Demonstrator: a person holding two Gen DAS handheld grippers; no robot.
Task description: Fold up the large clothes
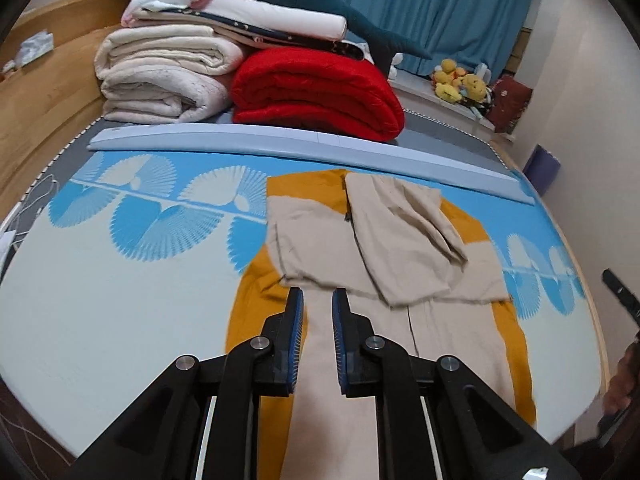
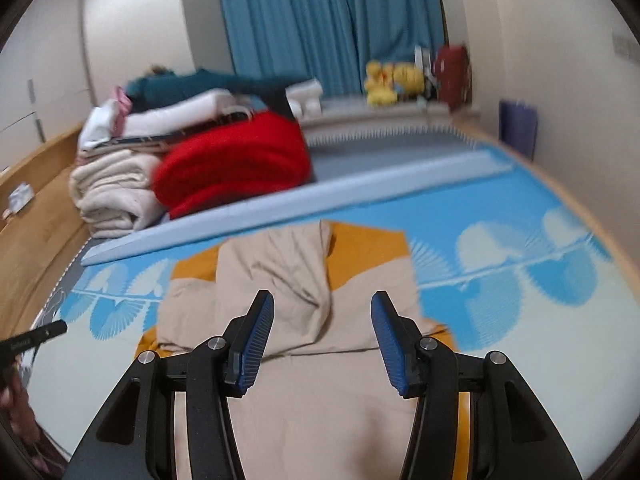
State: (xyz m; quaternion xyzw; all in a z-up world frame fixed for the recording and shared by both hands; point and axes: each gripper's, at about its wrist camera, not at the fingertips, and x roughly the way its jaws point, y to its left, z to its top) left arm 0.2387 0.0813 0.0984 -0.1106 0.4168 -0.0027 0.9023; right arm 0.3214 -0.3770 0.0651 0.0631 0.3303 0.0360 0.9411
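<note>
Your left gripper [image 1: 317, 292] has its two blue ribbed pads [image 1: 297, 312] close together with a small gap between them. Nothing is in the gap. The fingers point forward and down over the big beige and mustard-yellow cloth garment [image 1: 400, 248]. The tips sit just short of the edge where the beige sleeves are folded across it. The black arms of the gripper spread out wide behind the pads.

Your right gripper [image 2: 323, 298] is spread wide, with its blue pads [image 2: 256, 340] far apart. It holds nothing. It hangs over the same garment [image 2: 288, 272] and points along it toward the far end, where a beige flap lies bunched between the pads. This view is blurry, so you cannot tell if the pads touch the cloth.

The garment lies flat in the middle of the pale mat with blue fan shapes [image 1: 120, 280], running away from you. Mustard-yellow shows at its sides and at the top.

Past the garment, a long light blue strip [image 1: 304, 142] lies across the bed. Behind it are a folded red blanket [image 1: 320, 92] and a stack of cream and white folded bedding [image 1: 168, 72], side by side. Blue curtains [image 1: 424, 4] hang at the back, with yellow stuffed toys [image 1: 460, 80] below them.
</note>
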